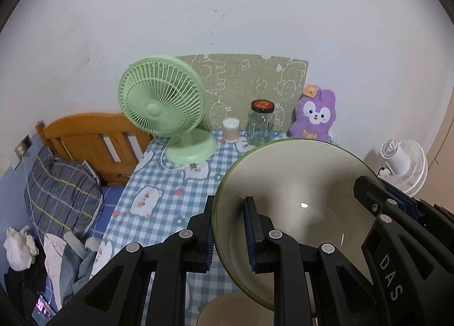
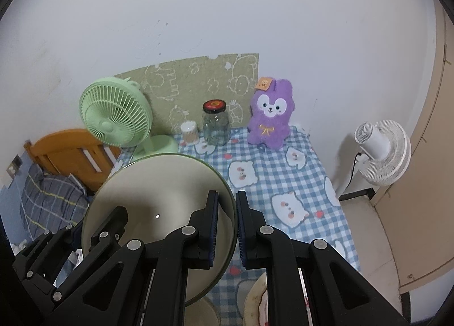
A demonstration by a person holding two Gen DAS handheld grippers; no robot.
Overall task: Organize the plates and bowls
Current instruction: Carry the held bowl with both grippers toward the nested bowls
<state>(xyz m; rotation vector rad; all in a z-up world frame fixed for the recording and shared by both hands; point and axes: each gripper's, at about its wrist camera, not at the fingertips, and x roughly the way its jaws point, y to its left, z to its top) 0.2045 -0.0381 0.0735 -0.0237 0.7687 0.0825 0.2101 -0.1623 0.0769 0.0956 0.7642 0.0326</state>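
A large cream bowl (image 1: 298, 184) with a dark green rim hangs tilted above the checked tablecloth, held from both sides. My left gripper (image 1: 230, 224) is shut on its left rim, one pad inside and one outside. In the right wrist view the same bowl (image 2: 159, 184) fills the lower left, and my right gripper (image 2: 227, 212) is shut on its right rim. Under the bowl lies a beige dish (image 1: 227, 310), partly hidden. A patterned plate (image 2: 255, 303) shows at the bottom edge, behind my right gripper.
Along the back wall of the checked table (image 2: 283, 178) stand a green desk fan (image 1: 161, 107), a cotton-swab tub (image 1: 231, 130), a glass jar (image 1: 261, 122) and a purple plush toy (image 2: 269, 119). A wooden bed with a pillow (image 1: 62, 192) lies left; a white fan (image 2: 380, 153) stands right.
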